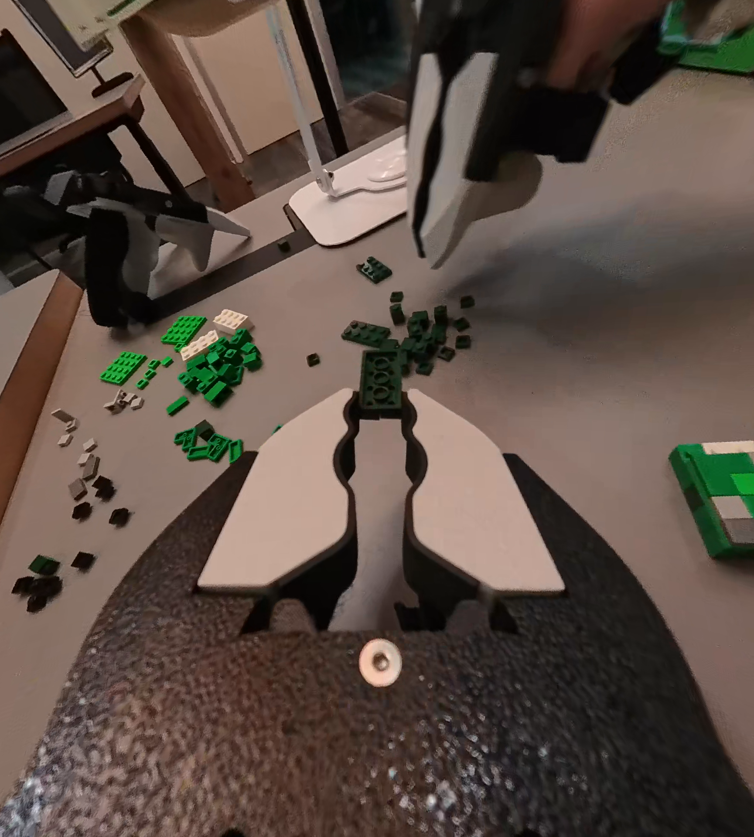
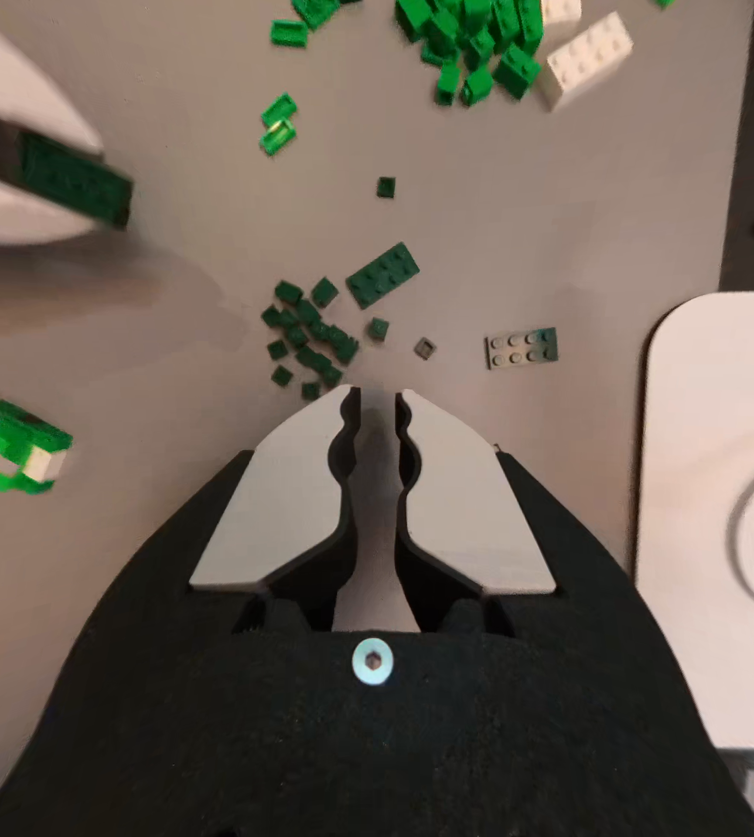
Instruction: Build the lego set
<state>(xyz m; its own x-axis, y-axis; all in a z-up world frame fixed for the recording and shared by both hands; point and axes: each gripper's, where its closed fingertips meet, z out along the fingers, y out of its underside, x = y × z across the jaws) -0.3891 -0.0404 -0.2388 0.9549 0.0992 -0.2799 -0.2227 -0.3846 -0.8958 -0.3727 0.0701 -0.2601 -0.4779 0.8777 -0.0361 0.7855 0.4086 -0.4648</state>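
Between the tips of the left claw (image 1: 379,401), a dark green plate (image 1: 380,380) held underside-up by one end, raised above the grey table (image 1: 592,362); right claw (image 2: 377,394) empty, its fingers slightly parted, poised over the dark green pile (image 2: 307,337). Partly built green-and-grey panel (image 1: 742,493) at right, well apart from the loose pieces. Risks, as judged: the shallow end-grip may let the plate pivot or drop if pressed off-axis; the descending right claw may scatter small pieces. Obscured: the panel is cut off by the frame edge; motion blur softens it in the right wrist view; whether the right claw's tips touch the table cannot be told
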